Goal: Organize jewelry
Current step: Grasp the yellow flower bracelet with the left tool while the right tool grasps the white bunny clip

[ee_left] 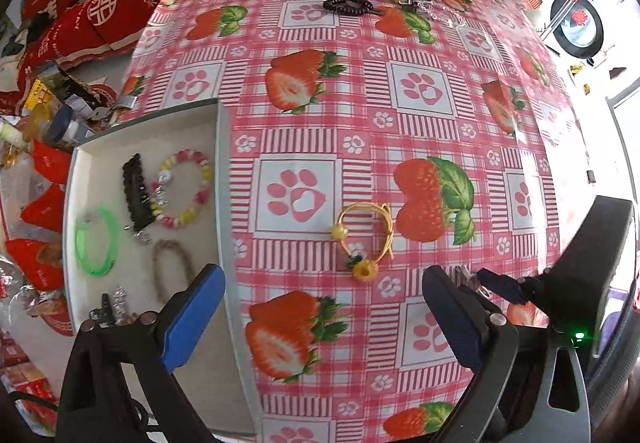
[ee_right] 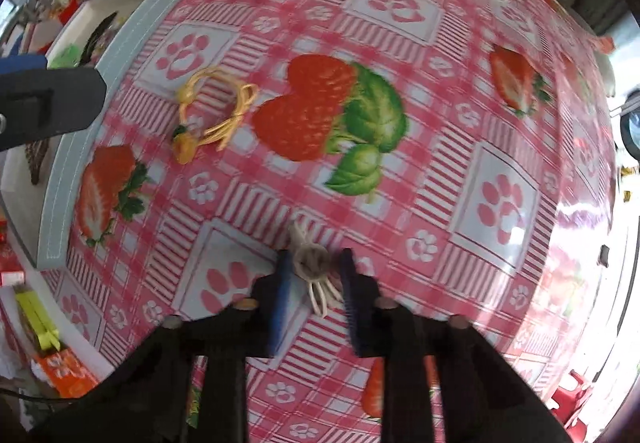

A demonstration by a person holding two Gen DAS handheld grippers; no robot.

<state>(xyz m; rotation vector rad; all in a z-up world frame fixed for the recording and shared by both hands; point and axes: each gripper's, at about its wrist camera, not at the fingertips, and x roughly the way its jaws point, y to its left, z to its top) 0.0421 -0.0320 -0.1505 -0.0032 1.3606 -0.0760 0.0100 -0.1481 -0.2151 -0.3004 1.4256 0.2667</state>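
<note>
Both point downward: left gripper (ee_left: pixel 324 319) spread wide, right gripper (ee_right: pixel 316 285) pinching a white cord bracelet (ee_right: pixel 314 267).

Bare tablecloth (ee_left: pixel 360 115) mid-table, tray (ee_left: pixel 224 179) wall at left, yellow bracelet (ee_left: pixel 366 239) lying near it

A home: strawberry tablecloth (ee_left: pixel 360 123) (glossy vinyl), red embroidered cushions (ee_left: pixel 80 23).

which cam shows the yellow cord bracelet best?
Left wrist view: the yellow cord bracelet lies sharp on the tablecloth near the frame's centre, its loop, bead and yellow ring plain to see. In the right wrist view the same bracelet sits off to the left, motion-blurred, so only the coiled cord and a yellow blob read.
</note>
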